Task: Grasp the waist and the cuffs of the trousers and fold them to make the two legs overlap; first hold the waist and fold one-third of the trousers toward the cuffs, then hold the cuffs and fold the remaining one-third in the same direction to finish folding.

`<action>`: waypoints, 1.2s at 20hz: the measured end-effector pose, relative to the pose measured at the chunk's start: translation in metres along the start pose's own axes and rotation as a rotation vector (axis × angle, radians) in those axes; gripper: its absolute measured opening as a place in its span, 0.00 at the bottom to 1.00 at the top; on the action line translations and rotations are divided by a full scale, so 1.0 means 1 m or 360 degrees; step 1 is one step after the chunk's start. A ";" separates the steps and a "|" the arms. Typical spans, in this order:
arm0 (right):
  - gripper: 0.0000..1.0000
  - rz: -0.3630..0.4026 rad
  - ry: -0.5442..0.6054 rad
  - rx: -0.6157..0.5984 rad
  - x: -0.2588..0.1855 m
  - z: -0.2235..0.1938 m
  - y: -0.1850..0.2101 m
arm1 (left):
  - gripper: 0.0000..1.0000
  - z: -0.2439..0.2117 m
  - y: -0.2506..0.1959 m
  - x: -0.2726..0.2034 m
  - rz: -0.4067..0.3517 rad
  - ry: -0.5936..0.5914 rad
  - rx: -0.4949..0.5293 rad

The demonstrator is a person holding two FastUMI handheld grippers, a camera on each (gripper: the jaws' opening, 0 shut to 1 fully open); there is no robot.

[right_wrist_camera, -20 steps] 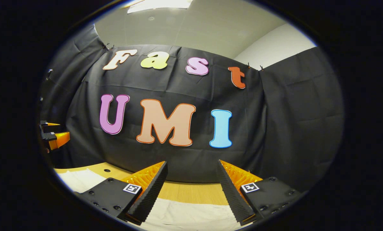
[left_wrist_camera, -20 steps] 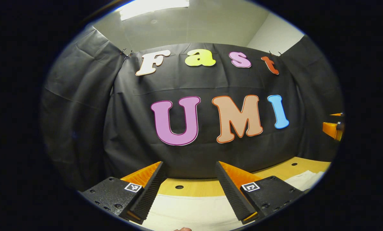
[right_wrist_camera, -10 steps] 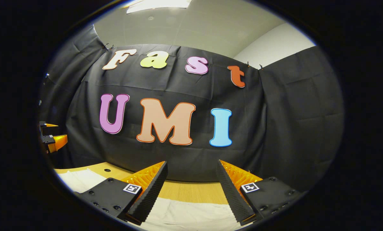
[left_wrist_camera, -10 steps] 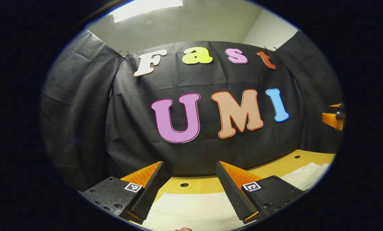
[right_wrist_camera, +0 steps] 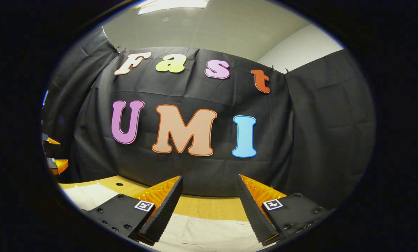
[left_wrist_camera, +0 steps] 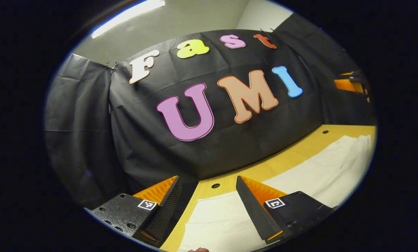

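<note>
Pale cream cloth, the trousers [left_wrist_camera: 321, 171] lie spread flat along the wooden table [left_wrist_camera: 289, 150], running from under the left gripper [left_wrist_camera: 207, 210] off toward the far end, where the other gripper can be made out against the booth wall. In the right gripper view the same cloth [right_wrist_camera: 202, 234] lies under the right gripper [right_wrist_camera: 209, 210], with a strip of bare table [right_wrist_camera: 209, 206] between it and the wall. Both grippers hang above the fabric with their fingers spread wide and nothing between them. The cloth looks thin, light and limp to me, the sort that will sag and drag rather than hold a shape, so I would pinch it right at an edge, through both layers, at the waistband corner and at the cuff hem. Which end is the waist and which the cuffs I can't make out from here; the fisheye bends the edges and shows no seam clearly. The small holes [left_wrist_camera: 215, 185] in the tabletop lie close by the cloth's border.
</note>
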State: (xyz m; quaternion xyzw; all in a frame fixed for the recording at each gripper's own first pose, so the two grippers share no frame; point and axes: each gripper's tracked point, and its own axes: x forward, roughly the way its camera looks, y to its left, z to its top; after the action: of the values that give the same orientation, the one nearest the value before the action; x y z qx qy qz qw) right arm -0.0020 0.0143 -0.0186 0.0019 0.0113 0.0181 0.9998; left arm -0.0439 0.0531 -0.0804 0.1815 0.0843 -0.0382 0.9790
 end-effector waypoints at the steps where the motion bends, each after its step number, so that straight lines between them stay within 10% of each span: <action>1: 0.97 0.0004 0.0001 -0.0006 0.000 0.000 0.001 | 0.96 -0.009 0.000 -0.003 -0.0012 0.0026 0.0055; 24: 0.97 0.0041 0.0103 -0.0130 0.000 -0.037 -0.005 | 0.97 -0.221 -0.050 -0.088 -0.0896 0.0644 0.1087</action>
State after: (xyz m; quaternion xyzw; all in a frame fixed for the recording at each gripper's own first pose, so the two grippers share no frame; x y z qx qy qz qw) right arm -0.0028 0.0098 -0.0560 -0.0393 0.0429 0.0315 0.9978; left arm -0.1695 0.0910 -0.2855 0.4663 0.3013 -0.2910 0.7791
